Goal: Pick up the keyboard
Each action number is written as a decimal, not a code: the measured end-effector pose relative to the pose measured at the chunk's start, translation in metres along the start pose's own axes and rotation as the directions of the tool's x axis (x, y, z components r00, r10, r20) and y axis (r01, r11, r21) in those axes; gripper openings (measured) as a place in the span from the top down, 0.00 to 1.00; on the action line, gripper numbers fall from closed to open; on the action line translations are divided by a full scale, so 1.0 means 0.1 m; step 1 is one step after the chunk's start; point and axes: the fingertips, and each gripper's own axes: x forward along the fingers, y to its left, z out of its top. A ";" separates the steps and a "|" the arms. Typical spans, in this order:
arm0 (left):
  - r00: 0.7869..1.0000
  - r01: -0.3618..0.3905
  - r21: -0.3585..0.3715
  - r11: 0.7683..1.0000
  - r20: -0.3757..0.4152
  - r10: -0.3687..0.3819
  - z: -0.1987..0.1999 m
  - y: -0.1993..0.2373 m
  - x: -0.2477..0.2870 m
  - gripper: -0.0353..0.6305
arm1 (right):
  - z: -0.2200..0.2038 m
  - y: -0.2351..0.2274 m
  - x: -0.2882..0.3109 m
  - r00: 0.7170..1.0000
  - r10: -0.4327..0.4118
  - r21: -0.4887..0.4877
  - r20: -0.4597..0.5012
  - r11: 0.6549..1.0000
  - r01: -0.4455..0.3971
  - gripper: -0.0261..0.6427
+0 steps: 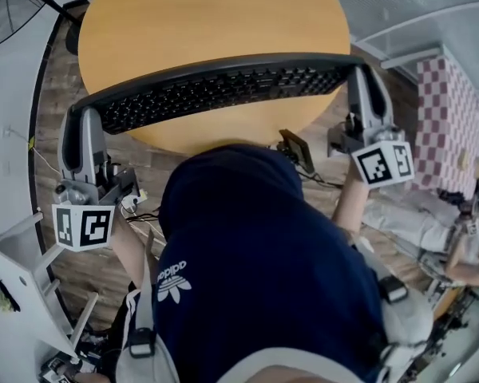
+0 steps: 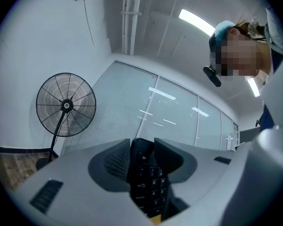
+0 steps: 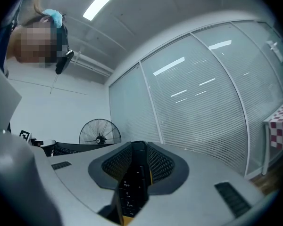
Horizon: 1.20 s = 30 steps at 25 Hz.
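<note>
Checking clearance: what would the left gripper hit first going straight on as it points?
Beyond the black keyboard that the left gripper holds, probably only the glass wall with blinds, seemingly far off.

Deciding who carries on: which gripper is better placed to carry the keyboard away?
Neither alone. The left gripper clamps the keyboard's left end, the right gripper its right end, and it spans between them over the table's near edge. Probably both together.
</note>
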 end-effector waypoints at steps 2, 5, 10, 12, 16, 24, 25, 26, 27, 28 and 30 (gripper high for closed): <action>1.000 0.003 -0.004 1.000 -0.007 -0.003 0.01 0.00 -0.03 0.72 | 0.01 0.02 -0.02 1.000 -0.002 -0.004 0.001 1.000 0.002 0.82; 1.000 0.010 -0.010 1.000 -0.021 -0.010 -0.01 0.00 -0.07 0.72 | 0.03 0.04 -0.08 1.000 -0.005 -0.015 -0.001 1.000 0.005 0.82; 0.999 0.008 -0.017 1.000 -0.050 -0.009 -0.08 0.01 -0.06 0.72 | -0.03 0.01 -0.12 1.000 -0.024 0.005 -0.014 1.000 0.024 0.82; 0.998 0.006 -0.020 1.000 -0.066 -0.007 -0.11 0.04 -0.01 0.72 | -0.07 -0.01 -0.09 0.999 -0.030 0.015 -0.028 0.999 0.030 0.82; 0.997 -0.003 -0.022 1.000 -0.079 0.001 -0.13 0.07 0.06 0.72 | -0.11 -0.03 -0.04 0.998 -0.030 0.028 -0.046 0.999 0.032 0.82; 0.996 -0.004 -0.016 1.000 -0.089 0.003 -0.13 0.02 0.07 0.72 | -0.15 -0.07 -0.10 0.998 -0.037 0.043 -0.058 0.998 0.040 0.82; 0.996 -0.004 -0.015 1.000 -0.090 0.002 -0.12 0.03 0.08 0.72 | -0.15 -0.07 -0.08 0.998 -0.037 0.042 -0.058 0.998 0.040 0.82; 0.996 -0.003 -0.015 1.000 -0.090 0.002 -0.12 0.05 0.09 0.72 | -0.15 -0.07 -0.06 0.998 -0.037 0.042 -0.057 0.998 0.039 0.82; 0.996 -0.002 -0.015 1.000 -0.091 0.001 -0.12 0.06 0.10 0.72 | -0.16 -0.06 -0.05 0.998 -0.036 0.044 -0.056 0.998 0.039 0.82; 0.996 -0.003 -0.015 1.000 -0.091 0.001 -0.11 0.06 0.11 0.72 | -0.16 -0.06 -0.05 0.998 -0.036 0.045 -0.055 0.998 0.039 0.82; 0.996 -0.004 -0.013 1.000 -0.090 0.002 -0.11 0.06 0.11 0.72 | -0.16 -0.06 -0.04 0.998 -0.038 0.045 -0.056 0.998 0.041 0.82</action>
